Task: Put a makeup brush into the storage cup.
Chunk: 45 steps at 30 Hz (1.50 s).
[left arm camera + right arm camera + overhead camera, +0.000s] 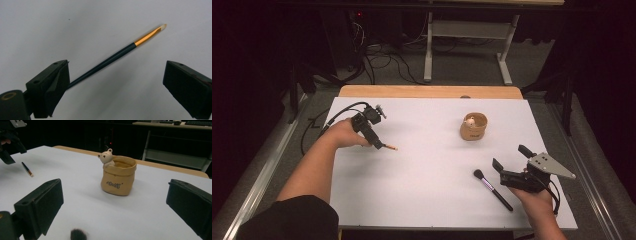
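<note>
A thin dark brush with a gold ferrule [117, 53] lies on the white table between the wide jaws of my open left gripper [117, 66]; its handle end is hidden behind the left jaw. In the high view this gripper [377, 144] points down at the thin brush [390, 147] at the table's left. My right gripper [510, 156] stands open near the front right, holding nothing. A black make-up brush [493, 188] lies just left of it. The right gripper [115, 182] faces a tan bag-shaped pot with a small bear [119, 176].
The bear pot [474, 127] stands right of the table's middle. The white table top [427, 170] has a wooden strip along its far edge. Behind it are cables on the floor and a white desk frame [467, 35]. The make-up brush's bristles [78, 235] show at the bottom of the right gripper view.
</note>
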Tool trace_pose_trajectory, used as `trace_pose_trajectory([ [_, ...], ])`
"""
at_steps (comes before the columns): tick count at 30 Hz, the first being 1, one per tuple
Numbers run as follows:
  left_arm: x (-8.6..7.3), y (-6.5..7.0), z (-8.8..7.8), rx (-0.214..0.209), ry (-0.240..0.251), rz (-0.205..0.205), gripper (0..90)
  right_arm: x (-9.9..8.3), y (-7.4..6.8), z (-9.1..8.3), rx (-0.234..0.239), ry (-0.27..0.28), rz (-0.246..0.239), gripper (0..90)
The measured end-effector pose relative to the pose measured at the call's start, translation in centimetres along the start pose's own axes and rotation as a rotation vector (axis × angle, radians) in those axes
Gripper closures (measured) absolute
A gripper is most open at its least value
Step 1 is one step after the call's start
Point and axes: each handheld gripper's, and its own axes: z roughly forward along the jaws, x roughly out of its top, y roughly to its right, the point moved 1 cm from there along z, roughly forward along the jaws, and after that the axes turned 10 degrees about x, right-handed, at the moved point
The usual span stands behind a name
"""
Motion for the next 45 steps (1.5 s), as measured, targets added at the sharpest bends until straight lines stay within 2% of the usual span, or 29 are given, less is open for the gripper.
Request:
trace_pose_trajectory([
  [6,-0.4,-0.6,1.2,0.019,-0.016,-0.011,8.6,-0.1,0.0,0.0,-0.001,0.001,0.005,2.5],
  [16,-1.2,-1.1,2.6,0.002,-0.023,-0.027,14.3,-0.2,0.1,0.0,-0.001,-0.003,0.009,2.5],
  [23,-1.1,-0.8,2.6,0.014,-0.022,-0.022,18.9,-0.1,0.1,0.0,-0.005,0.006,0.012,2.5],
  [32,-1.0,-0.8,2.5,0.005,-0.011,-0.019,27.9,-0.1,0.0,-0.1,-0.001,0.005,0.014,2.5],
  [37,-1.1,-0.9,2.7,-0.003,-0.020,-0.016,30.8,-0.1,0.1,0.0,0.000,0.004,0.018,2.5],
  [45,-1.1,-0.8,2.6,0.007,-0.007,-0.011,33.8,-0.1,0.1,-0.1,-0.001,0.007,0.014,2.5],
])
